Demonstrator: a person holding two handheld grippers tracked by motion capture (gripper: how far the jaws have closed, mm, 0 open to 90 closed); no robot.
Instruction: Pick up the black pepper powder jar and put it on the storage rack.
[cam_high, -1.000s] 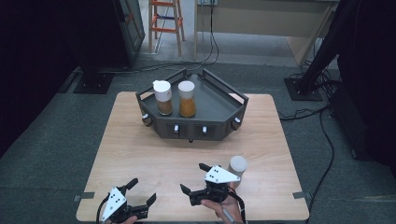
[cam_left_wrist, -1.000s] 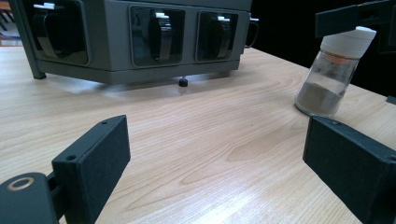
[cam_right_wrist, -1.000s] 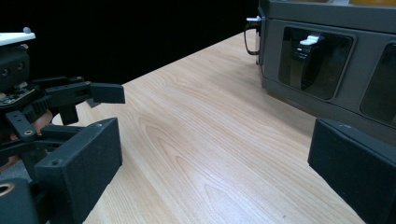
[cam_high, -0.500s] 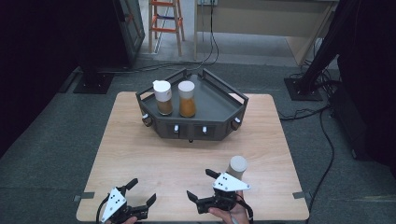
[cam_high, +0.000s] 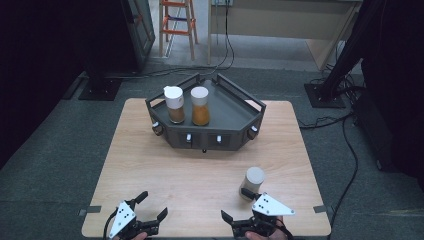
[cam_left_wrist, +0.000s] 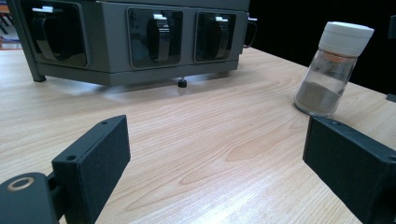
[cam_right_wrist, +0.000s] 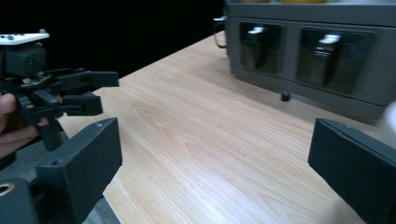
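Both tools hover at the tabletop's (cam_high: 150, 165) near edge, the left tool (cam_high: 150, 210) and the right tool (cam_high: 237, 207) each spread wide and empty. A white-capped jar (cam_high: 254, 181) stands just beside the right tool; two more jars (cam_high: 187, 105) stand in the dark tray (cam_high: 240, 107).

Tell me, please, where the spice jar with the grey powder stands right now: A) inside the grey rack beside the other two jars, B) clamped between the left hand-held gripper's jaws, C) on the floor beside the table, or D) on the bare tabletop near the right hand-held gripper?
D: the grey-powder jar stands upright on the table, just beyond the open right hand-held gripper, apart from the rack.
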